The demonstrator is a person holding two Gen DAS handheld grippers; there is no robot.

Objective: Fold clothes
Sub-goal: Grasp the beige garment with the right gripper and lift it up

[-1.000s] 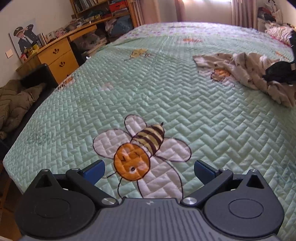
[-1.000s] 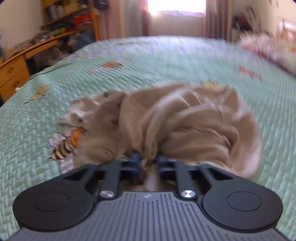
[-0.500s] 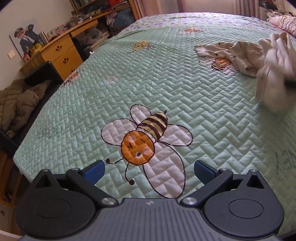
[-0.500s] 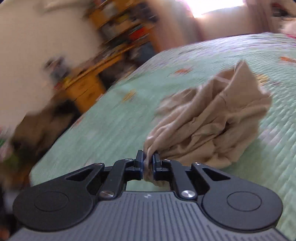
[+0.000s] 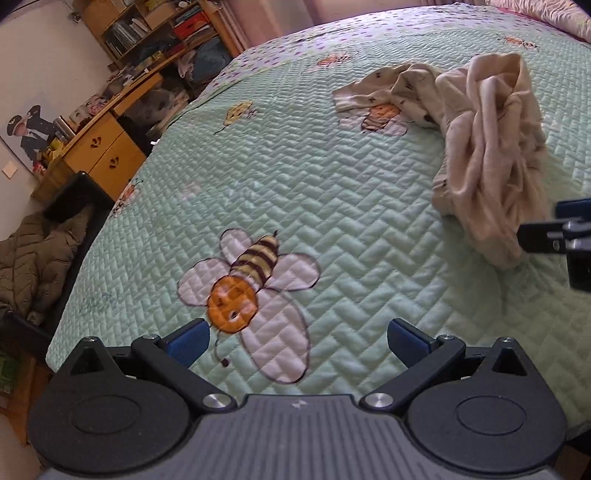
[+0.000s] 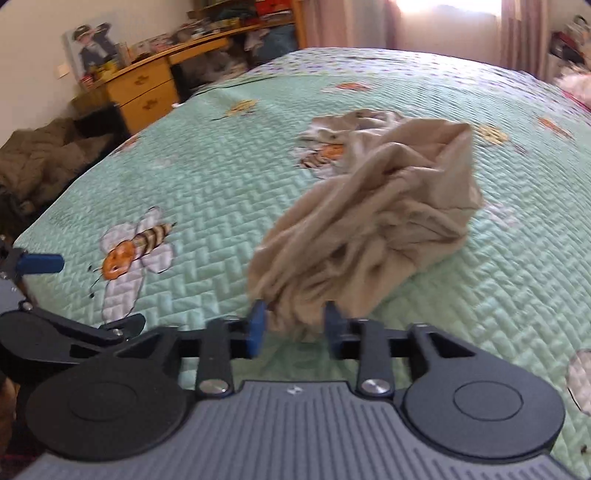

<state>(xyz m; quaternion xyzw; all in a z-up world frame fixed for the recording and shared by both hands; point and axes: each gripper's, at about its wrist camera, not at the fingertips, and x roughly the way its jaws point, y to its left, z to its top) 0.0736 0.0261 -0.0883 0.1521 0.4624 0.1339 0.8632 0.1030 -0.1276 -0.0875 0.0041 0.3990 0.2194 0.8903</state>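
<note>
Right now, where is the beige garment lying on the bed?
The beige garment lies bunched on the green quilt, right of the large bee print, its near end between the right gripper's parted jaws; a spotted garment lies just behind it.

Quilt (image 5: 332, 192): mint green, stitched in a herringbone pattern; far end pale with small purple dots
Bee (image 5: 251, 291): orange face, yellow and dark brown striped body, white wings outlined in dark thread; smaller bees scattered across the quilt
Garment (image 6: 376, 221): plain beige
Printed cloth (image 5: 388, 88): cream with small dark specks
Left gripper (image 5: 297, 341): black body, grey ribbed housing, blue pads
Right gripper (image 6: 293, 326): black and grey likewise, blue pads
Desk (image 5: 103, 155): honey-yellow wood, dark drawer pulls
Jacket (image 5: 33, 254): olive green, quilted
Curtains (image 6: 517, 33): dusty pink
Wall (image 5: 40, 74): off-white
</note>
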